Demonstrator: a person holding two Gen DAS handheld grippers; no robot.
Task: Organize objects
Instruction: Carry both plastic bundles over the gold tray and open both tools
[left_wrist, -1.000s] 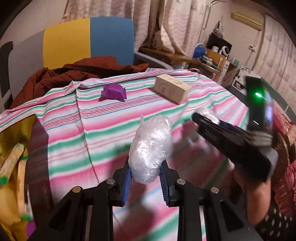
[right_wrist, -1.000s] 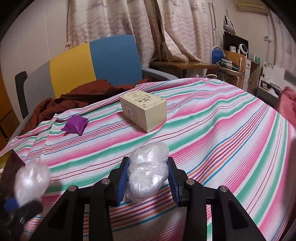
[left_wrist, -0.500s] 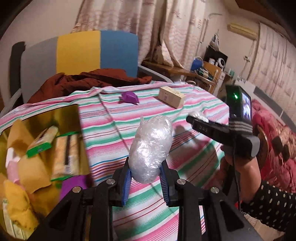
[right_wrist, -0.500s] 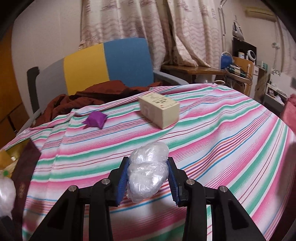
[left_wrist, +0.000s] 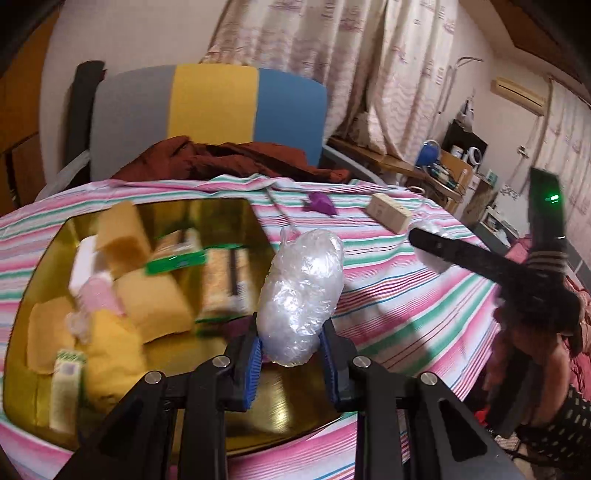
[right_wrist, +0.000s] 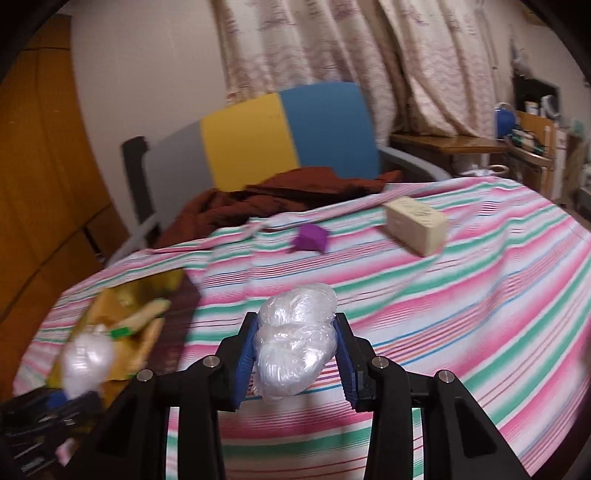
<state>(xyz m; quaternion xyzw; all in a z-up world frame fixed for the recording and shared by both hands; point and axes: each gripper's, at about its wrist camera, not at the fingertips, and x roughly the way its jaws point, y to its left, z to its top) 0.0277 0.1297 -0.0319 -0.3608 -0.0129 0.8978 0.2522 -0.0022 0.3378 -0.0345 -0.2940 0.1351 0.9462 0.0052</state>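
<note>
Both my hands have swung left, so the gold tin (left_wrist: 255, 236) is now under my left tongs (left_wrist: 291, 354), clamped on one plastic-wrapped bundle (left_wrist: 301, 295). My right tongs (right_wrist: 295, 363) pinch a second wrapped bundle (right_wrist: 295, 343) above the striped counter (right_wrist: 461, 295). The tin's blurred packets defy counting. One purple pouch (right_wrist: 312, 239), one cream box (right_wrist: 415, 224).
</note>
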